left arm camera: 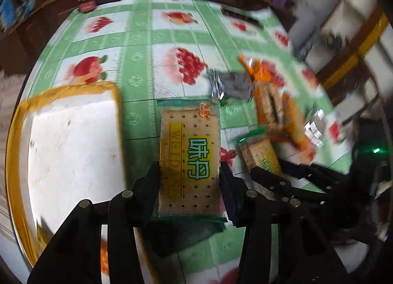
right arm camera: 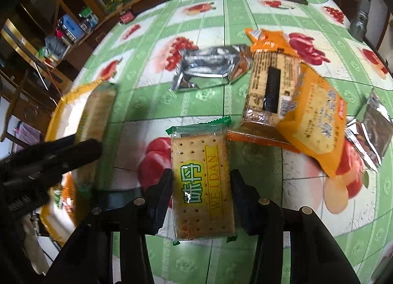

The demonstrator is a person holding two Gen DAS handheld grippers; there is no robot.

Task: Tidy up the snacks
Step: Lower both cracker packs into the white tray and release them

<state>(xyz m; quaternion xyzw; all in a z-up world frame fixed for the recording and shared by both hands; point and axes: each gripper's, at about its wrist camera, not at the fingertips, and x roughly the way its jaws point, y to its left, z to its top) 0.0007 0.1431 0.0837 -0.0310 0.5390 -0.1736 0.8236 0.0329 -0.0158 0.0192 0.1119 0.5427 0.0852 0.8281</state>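
Item: two green-wrapped cracker packets. We judge them light, flat, stiff but brittle, the film slippery; best taken across the long edges, gently.

Left gripper (left arm camera: 190, 180), lower centre of its view, pitched steeply down, is clamped on one cracker packet (left arm camera: 190, 153), lifted beside the yellow-rimmed tray (left arm camera: 73, 136) at frame left.

Right gripper (right arm camera: 201, 198) straddles the other cracker packet (right arm camera: 202, 183) on the tablecloth (right arm camera: 152, 102); we cannot tell whether its pads press. Orange packets (right arm camera: 312, 121) lie upper right.
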